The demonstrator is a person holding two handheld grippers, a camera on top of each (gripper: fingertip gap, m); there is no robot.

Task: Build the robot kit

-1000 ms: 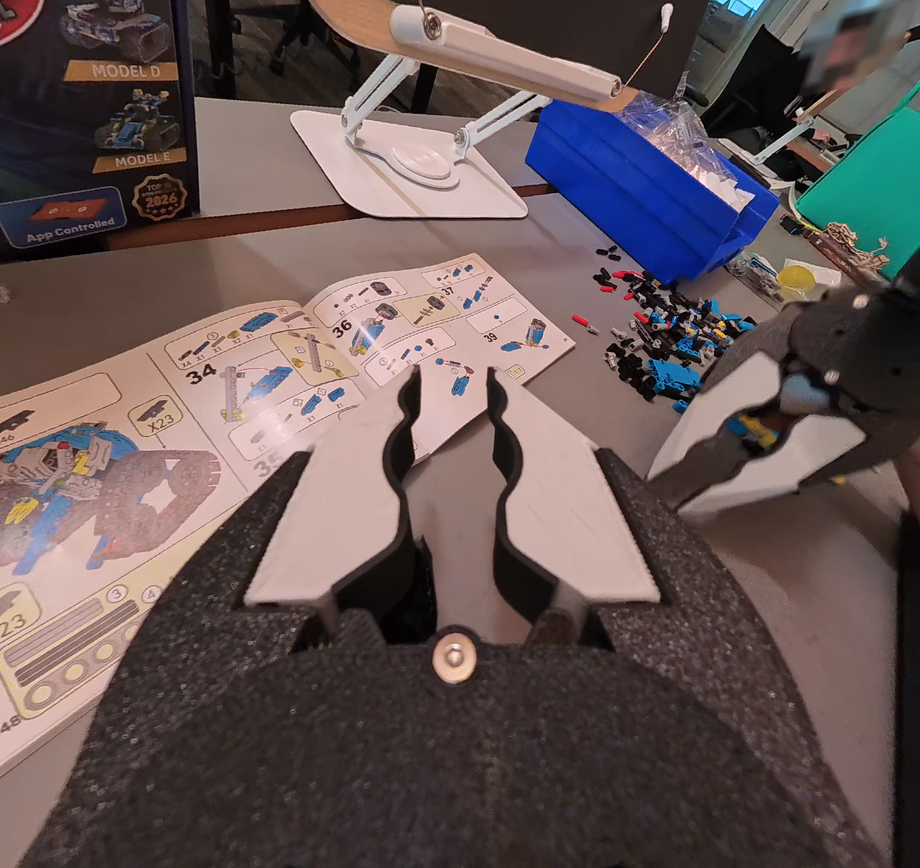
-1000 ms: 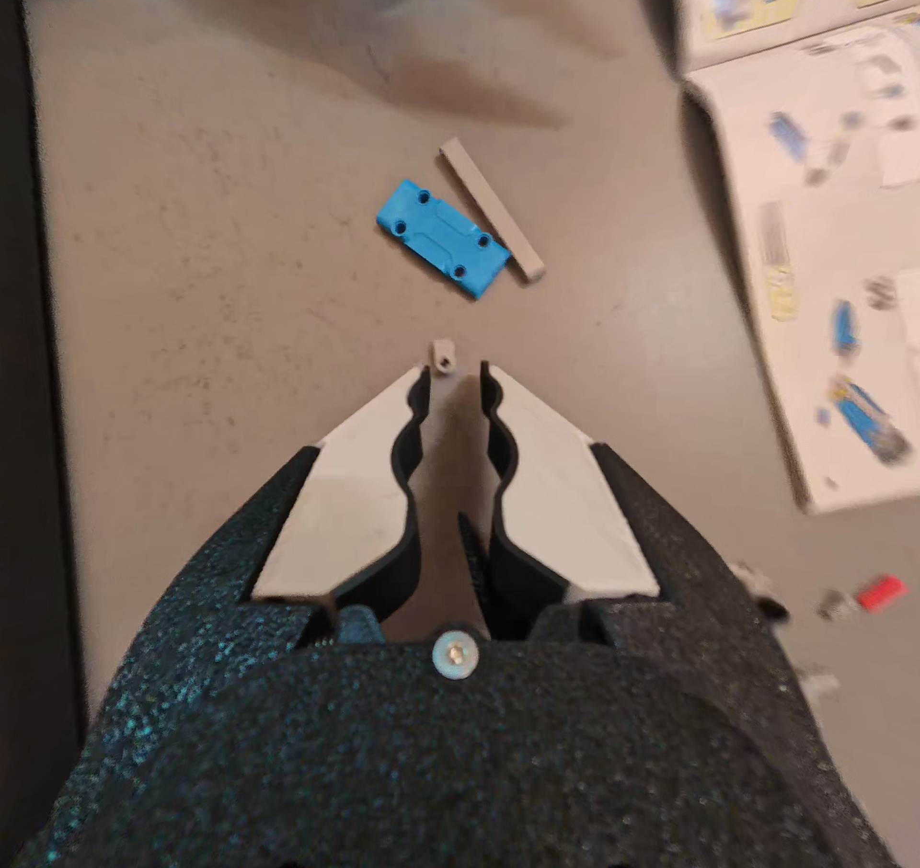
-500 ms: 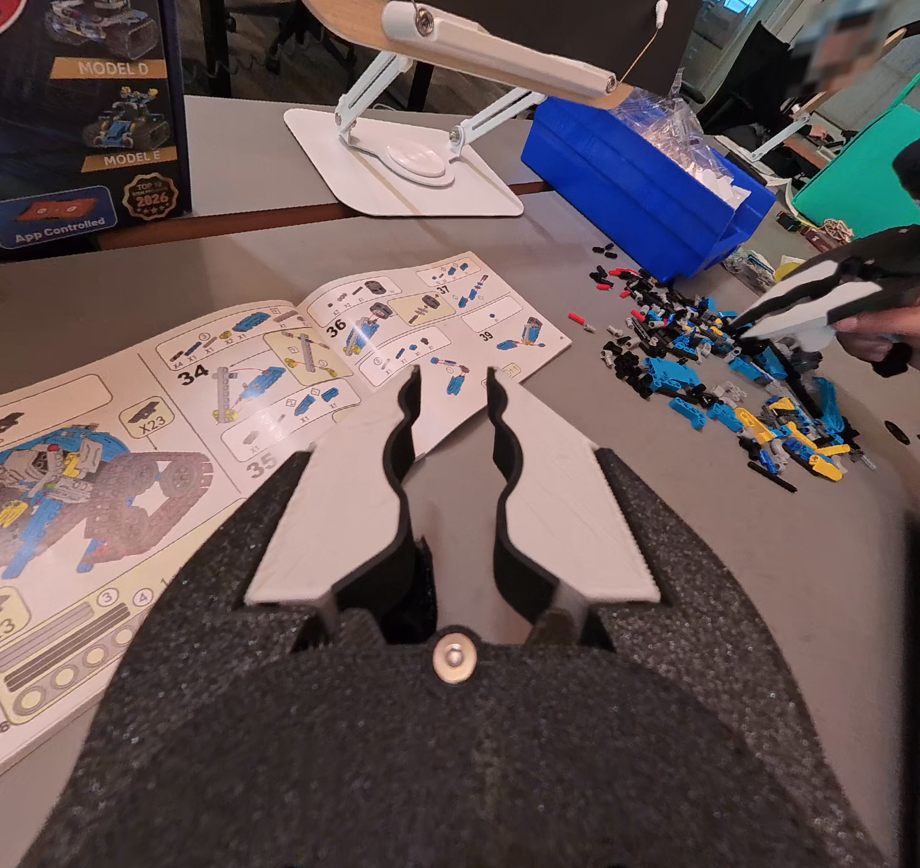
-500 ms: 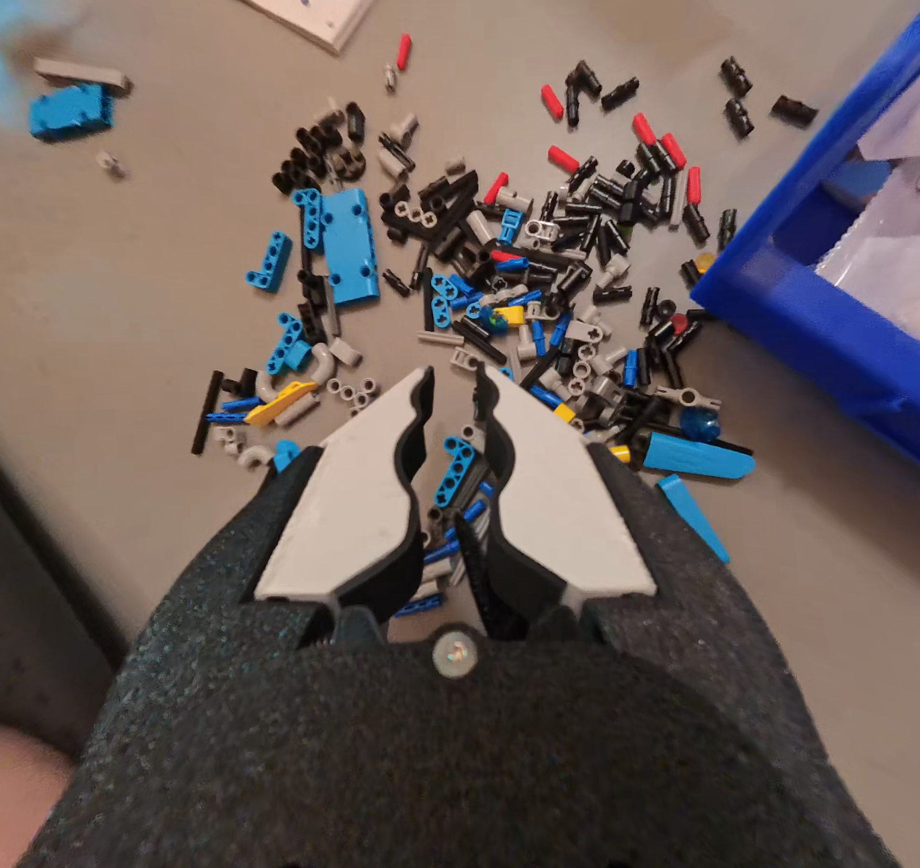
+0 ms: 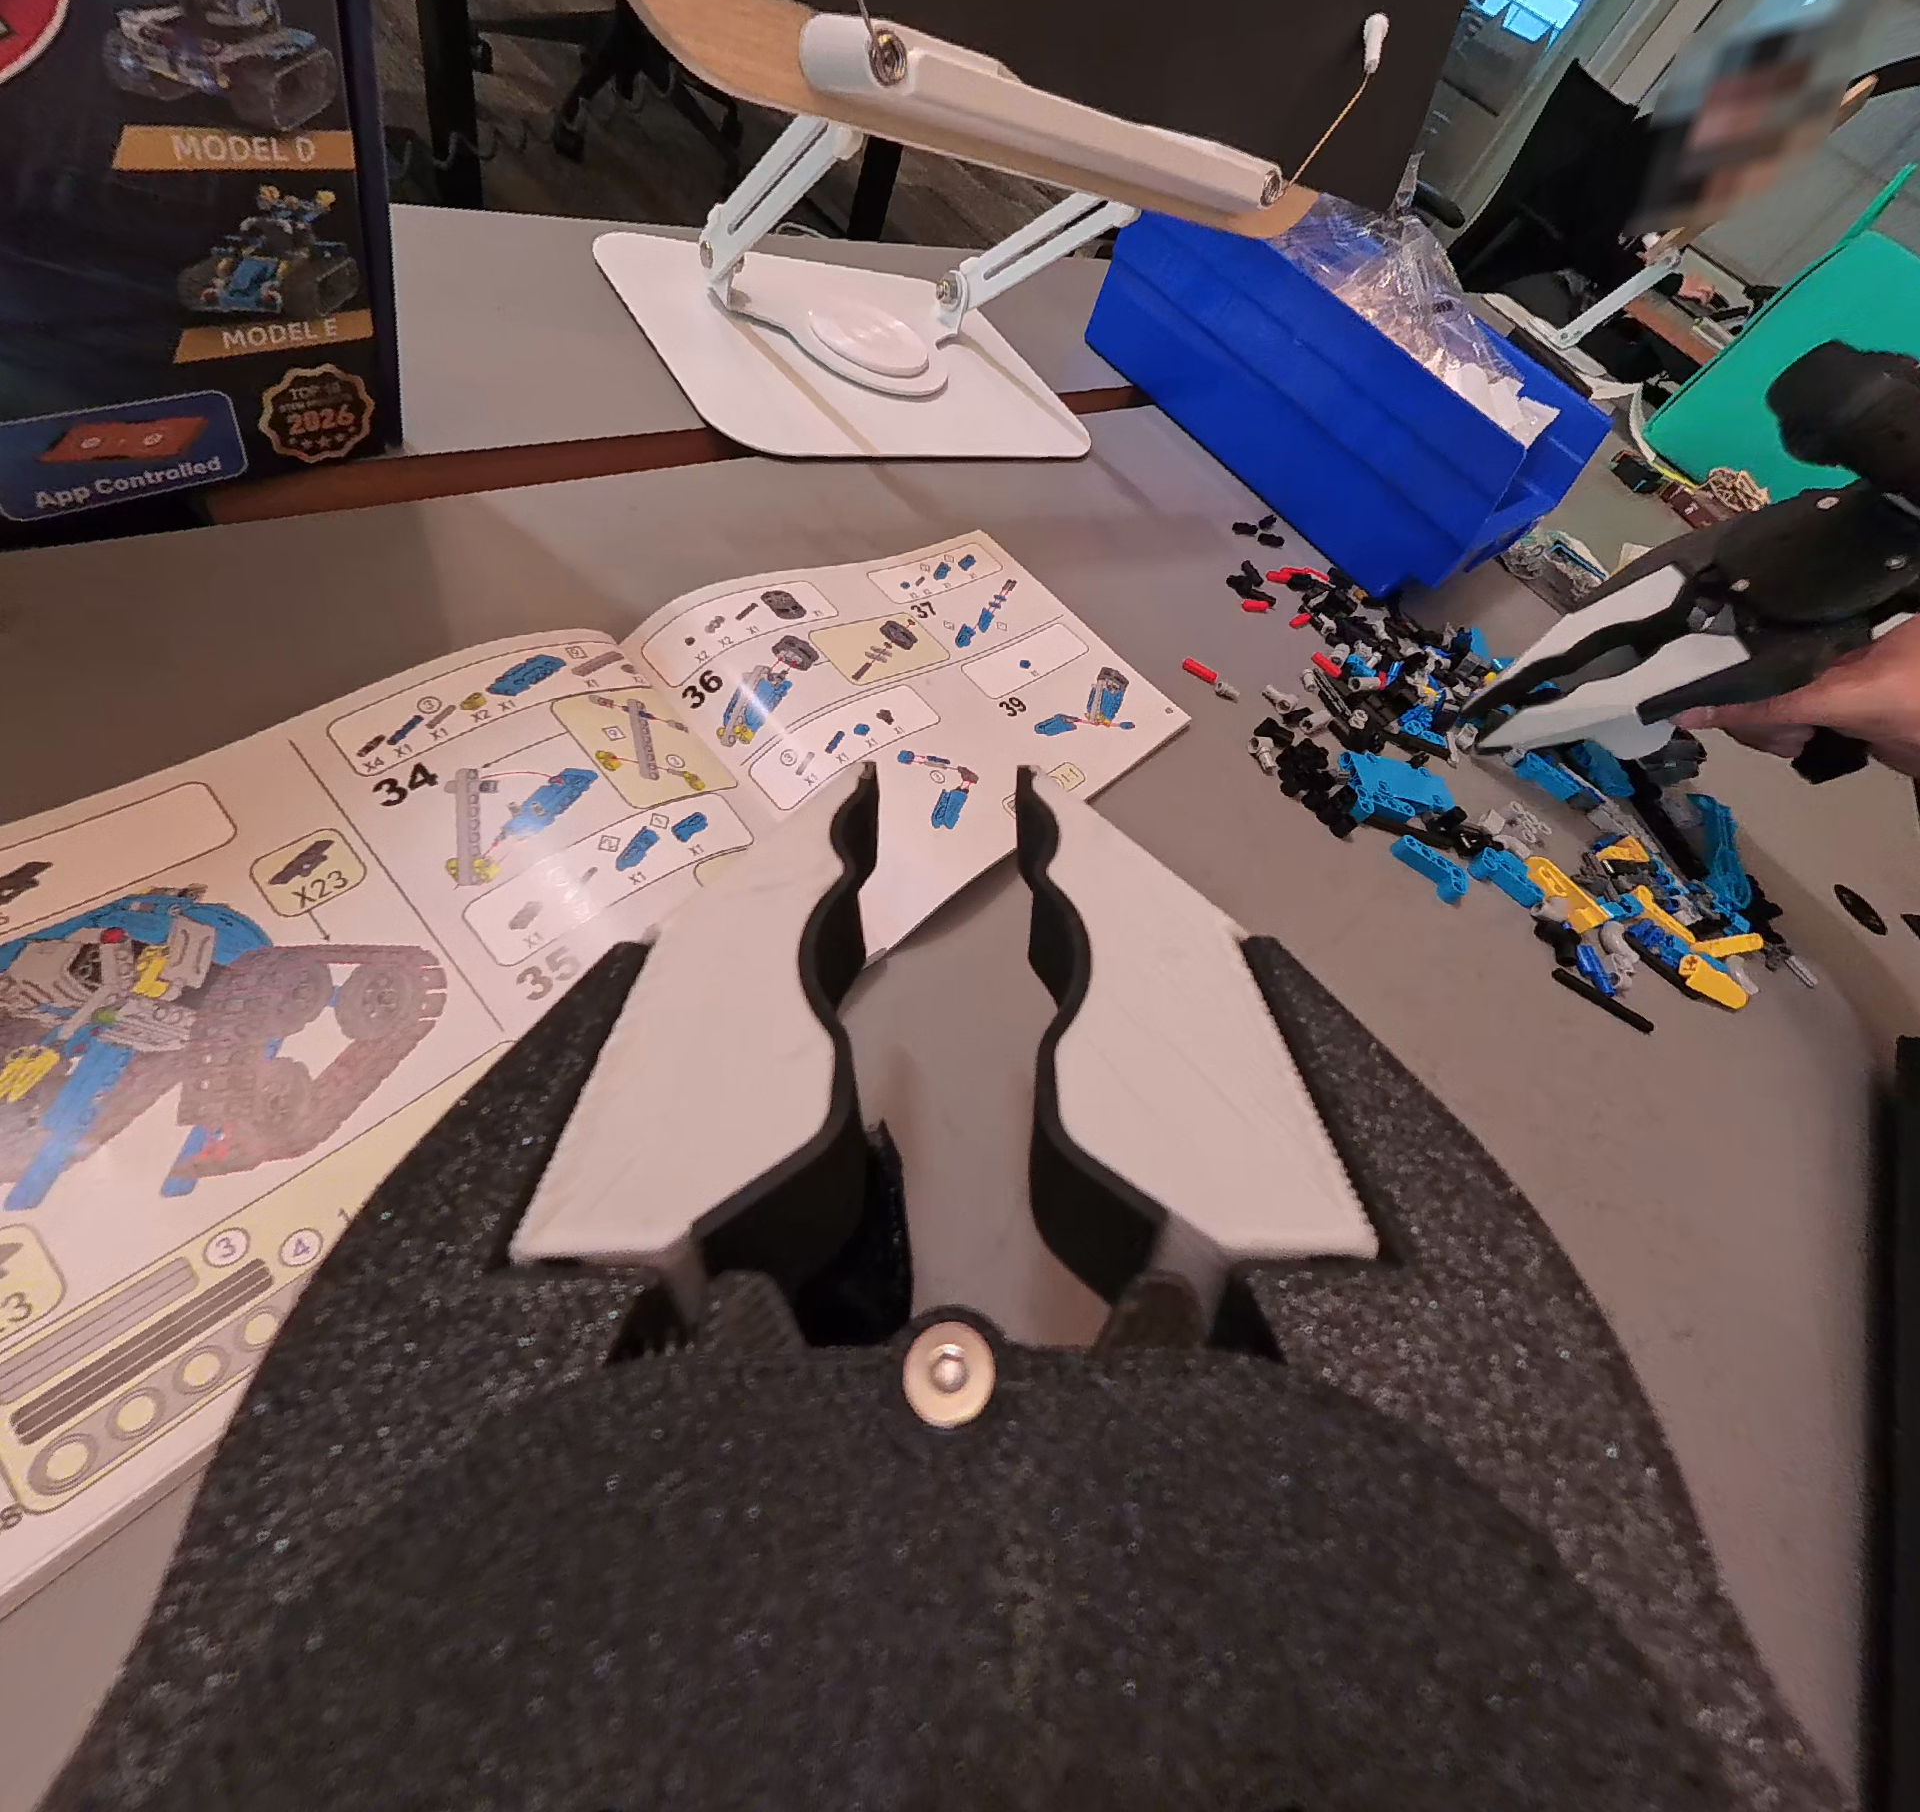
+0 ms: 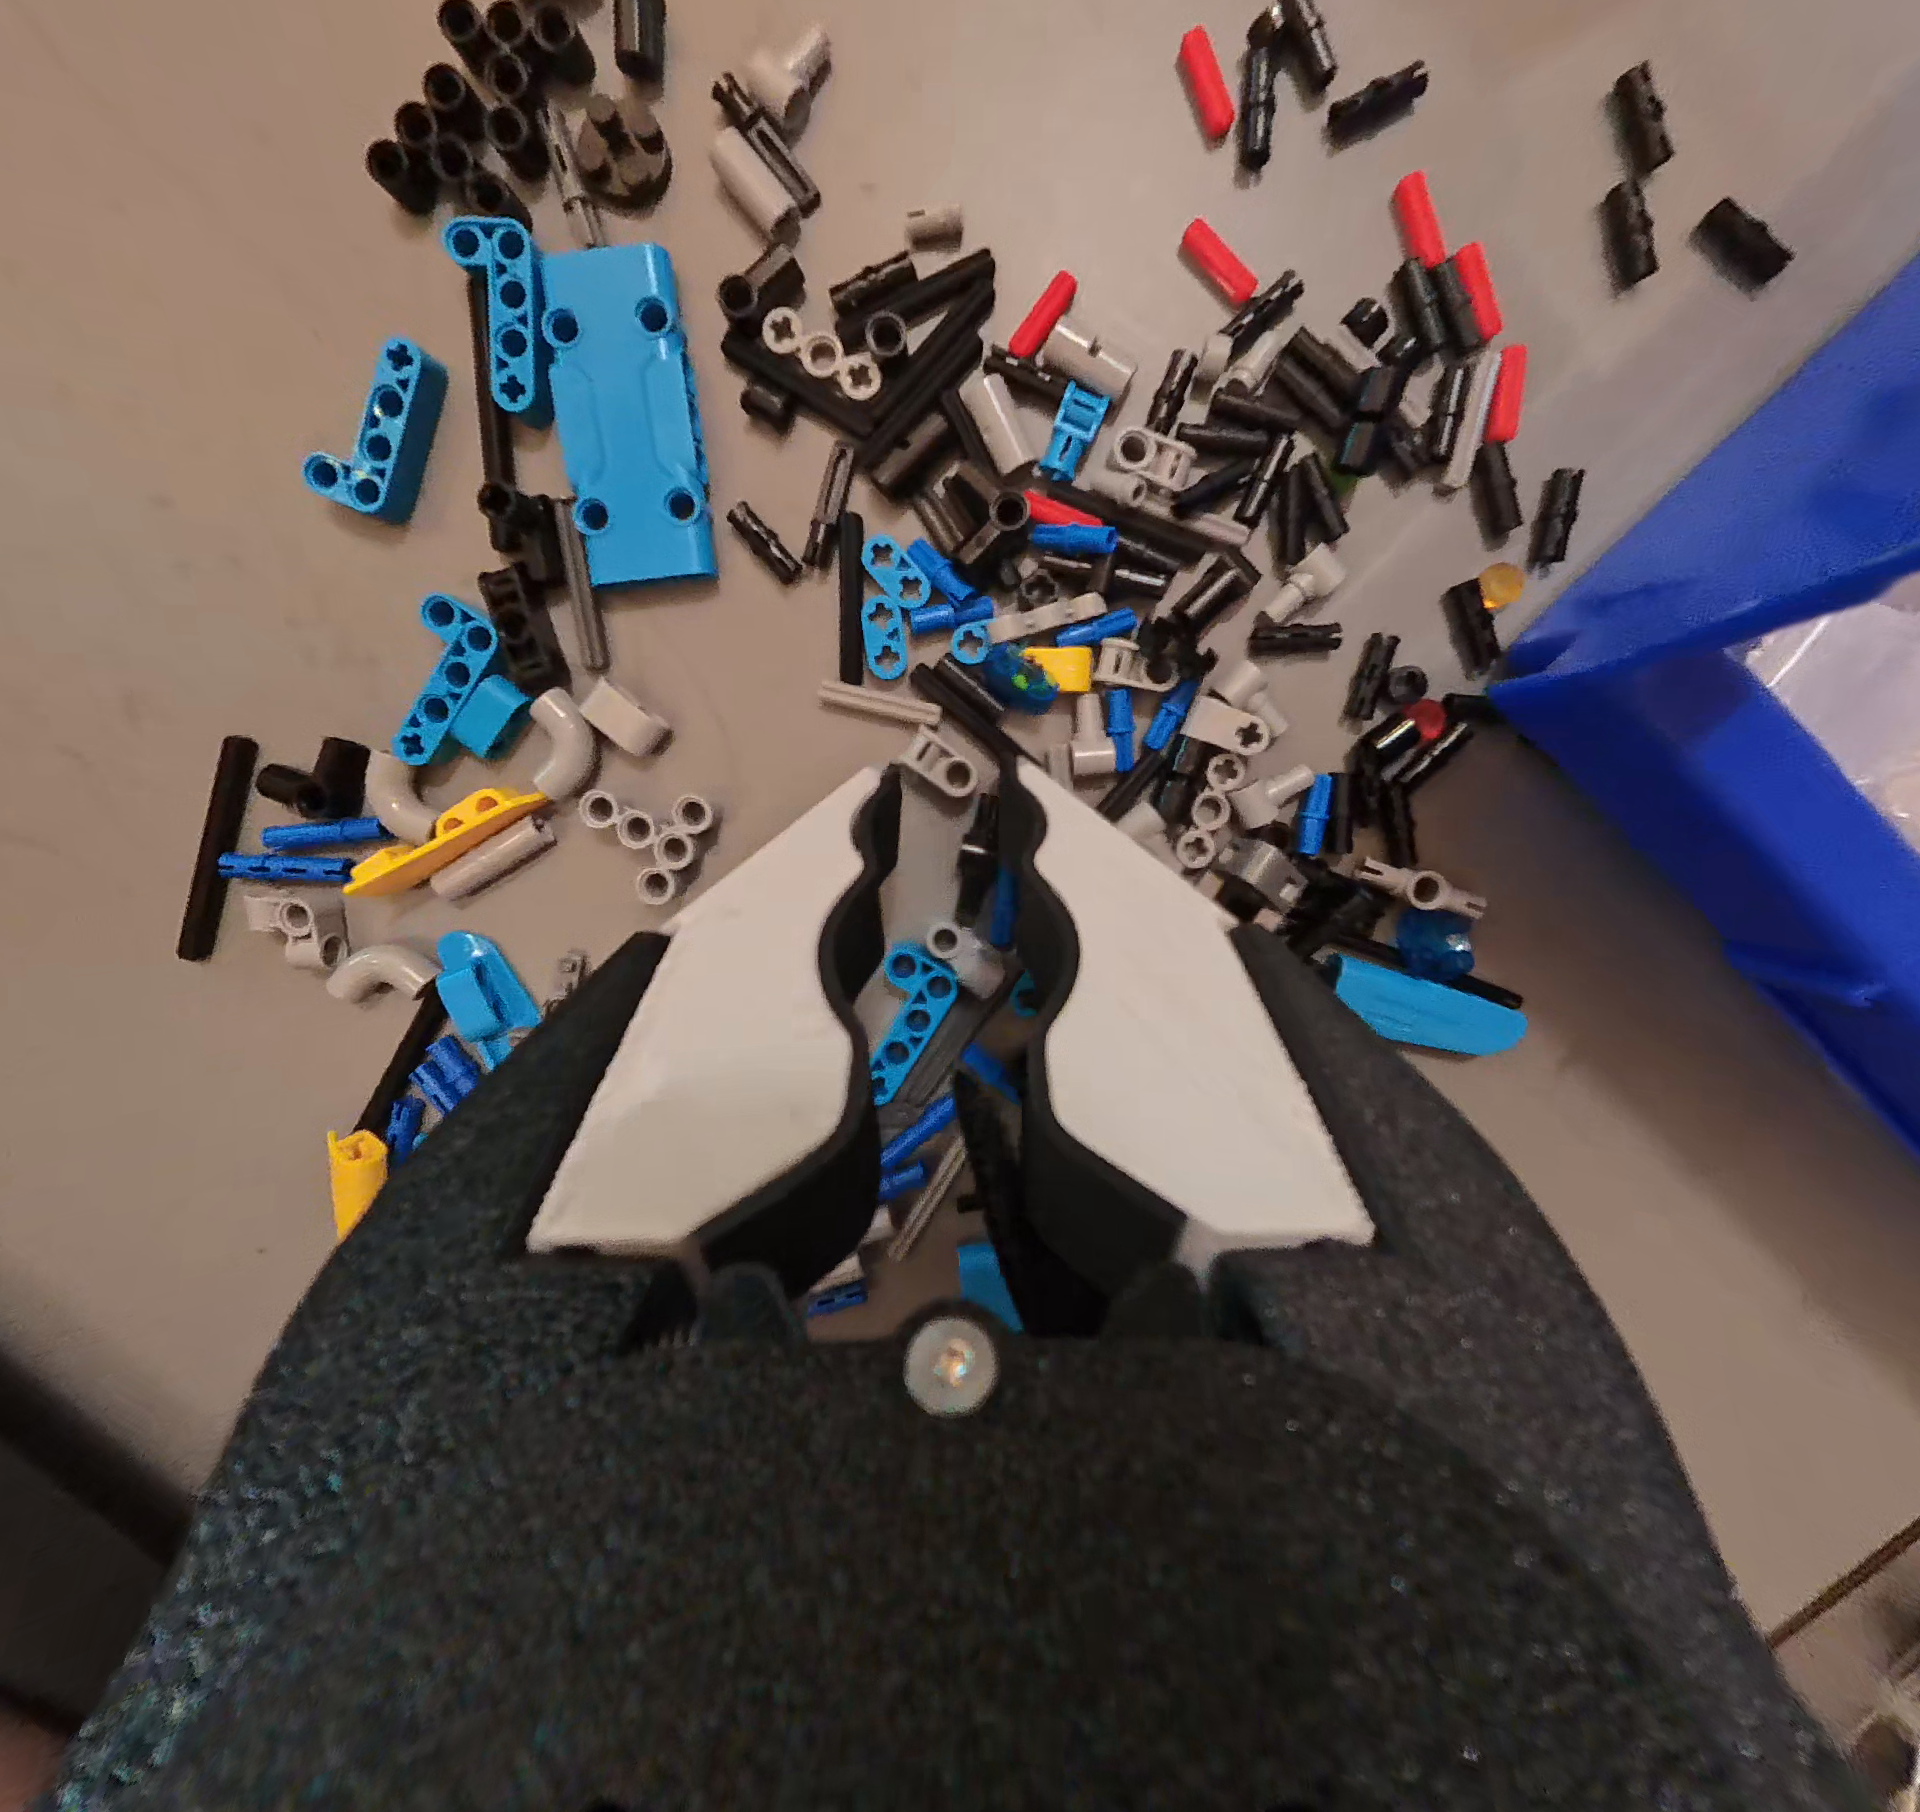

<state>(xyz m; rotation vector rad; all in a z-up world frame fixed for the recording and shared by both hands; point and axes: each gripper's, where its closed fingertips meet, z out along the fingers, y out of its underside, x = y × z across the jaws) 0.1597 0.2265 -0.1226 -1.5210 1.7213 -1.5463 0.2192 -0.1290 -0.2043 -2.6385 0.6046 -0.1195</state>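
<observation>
Right gripper (image 6: 951,791) has swung over from the bare table, now hovering empty, jaws parted, above the scattered pile of small plastic building pieces (image 6: 997,515); blue plastic bin (image 6: 1766,723) at 3 o'clock. Left gripper (image 5: 943,791) idles unclenched over the open instruction booklet (image 5: 582,775).

Right gripper (image 6: 945,786) body hides part of the brick pile (image 6: 1039,474); blue bin (image 6: 1766,723) cropped

Before me on the grey counter (image 5: 1558,1243) an open instruction booklet (image 5: 499,827) lies flat. To its right spreads a scatter of small building pieces (image 6: 1039,515), black, blue, grey, red and yellow. A blue bin (image 5: 1330,412) stands just beyond them, beside a white stand (image 5: 862,360) and a printed box (image 5: 187,204).
</observation>
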